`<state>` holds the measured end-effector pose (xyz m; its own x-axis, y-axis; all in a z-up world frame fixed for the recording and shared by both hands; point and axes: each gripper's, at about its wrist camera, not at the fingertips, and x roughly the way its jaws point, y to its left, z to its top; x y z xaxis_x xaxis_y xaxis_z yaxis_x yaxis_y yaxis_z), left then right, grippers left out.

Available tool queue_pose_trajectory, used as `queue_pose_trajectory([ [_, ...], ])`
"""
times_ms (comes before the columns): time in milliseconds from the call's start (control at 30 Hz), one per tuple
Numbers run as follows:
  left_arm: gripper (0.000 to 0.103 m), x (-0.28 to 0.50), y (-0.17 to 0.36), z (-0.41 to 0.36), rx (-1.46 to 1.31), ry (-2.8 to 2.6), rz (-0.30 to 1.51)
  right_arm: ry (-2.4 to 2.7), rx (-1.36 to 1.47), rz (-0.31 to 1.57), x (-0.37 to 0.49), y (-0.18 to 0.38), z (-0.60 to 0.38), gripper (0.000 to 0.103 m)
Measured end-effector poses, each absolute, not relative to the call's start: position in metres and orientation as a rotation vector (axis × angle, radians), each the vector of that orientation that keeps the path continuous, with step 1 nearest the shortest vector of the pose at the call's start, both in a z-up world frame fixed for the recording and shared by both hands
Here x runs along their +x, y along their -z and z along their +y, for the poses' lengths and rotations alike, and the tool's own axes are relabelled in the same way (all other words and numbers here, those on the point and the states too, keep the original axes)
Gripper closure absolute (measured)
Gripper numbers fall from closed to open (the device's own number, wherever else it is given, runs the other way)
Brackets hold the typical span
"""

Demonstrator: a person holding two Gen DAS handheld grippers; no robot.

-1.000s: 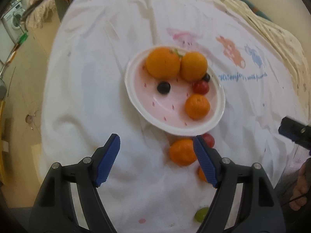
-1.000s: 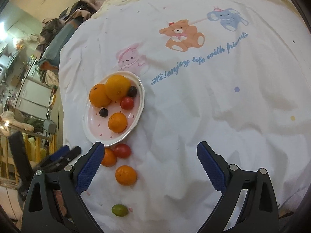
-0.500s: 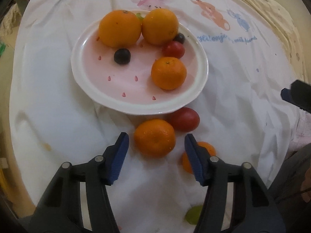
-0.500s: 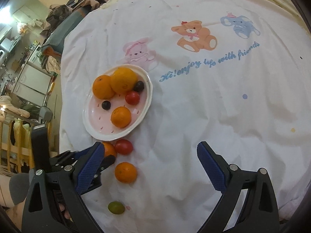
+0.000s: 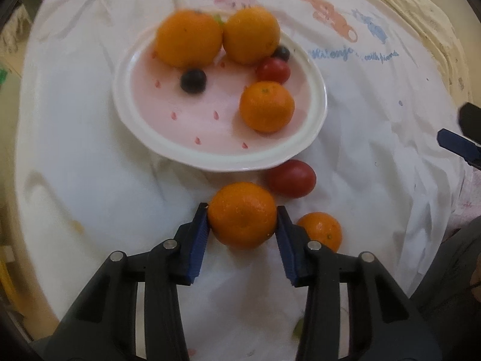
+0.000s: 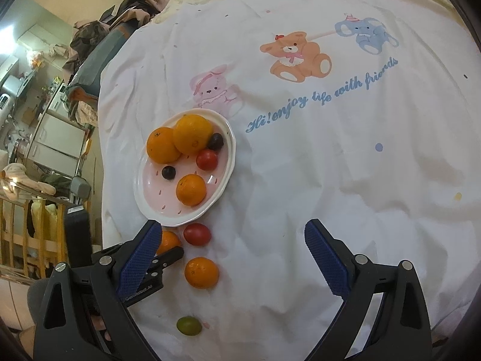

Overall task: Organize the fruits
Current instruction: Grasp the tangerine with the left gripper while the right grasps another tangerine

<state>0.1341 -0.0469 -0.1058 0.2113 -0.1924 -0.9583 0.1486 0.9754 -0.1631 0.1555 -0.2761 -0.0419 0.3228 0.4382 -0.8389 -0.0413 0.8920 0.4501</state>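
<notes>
I was closing the left gripper (image 5: 242, 217) across the firm, round mandarin (image 5: 242, 214) at its widest, judging it roll-prone.

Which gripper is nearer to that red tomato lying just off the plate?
Left. The left gripper is closing around a mandarin right beside the tomato. The right gripper hangs open farther away, over bare cloth.
</notes>
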Motion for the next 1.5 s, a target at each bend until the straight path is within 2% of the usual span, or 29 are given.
queue_pose_trajectory([
  [367, 0.065, 0.101, 0.035, -0.009, -0.049, 0.113, 1.177, -0.361, 0.274, 1.222, 0.150, 0.047, -0.251, 0.006],
  [467, 0.064, 0.094, 0.034, -0.001, -0.072, 0.101, 1.181, -0.380, 0.227, 1.232, 0.147, 0.052, -0.239, 0.007],
  [533, 0.064, 0.095, 0.040, 0.001, -0.116, 0.102, 1.192, -0.397, 0.187, 1.257, 0.146, 0.058, -0.229, 0.013],
  [833, 0.064, 0.101, 0.050, 0.020, -0.230, 0.065, 1.205, -0.473, 0.080, 1.406, 0.136, 0.100, -0.189, 0.017],
  [1000, 0.064, 0.101, 0.050, 0.018, -0.238, 0.080, 1.209, -0.509, -0.032, 1.456, 0.131, 0.121, -0.163, 0.026],
  [1100, 0.064, 0.100, 0.048, 0.017, -0.223, 0.084, 1.199, -0.508, -0.091, 1.435, 0.130, 0.129, -0.155, 0.035],
  [1167, 0.064, 0.101, 0.049, 0.016, -0.203, 0.076, 1.195, -0.518, -0.118, 1.417, 0.130, 0.129, -0.152, 0.046],
  [1200, 0.064, 0.101, 0.051, 0.016, -0.198, 0.073, 1.196, -0.544, -0.108, 1.409, 0.131, 0.127, -0.151, 0.058],
  [1500, 0.064, 0.106, 0.061, 0.016, -0.180, 0.050, 1.211, -0.571, -0.067, 1.398, 0.133, 0.126, -0.163, 0.058],
])
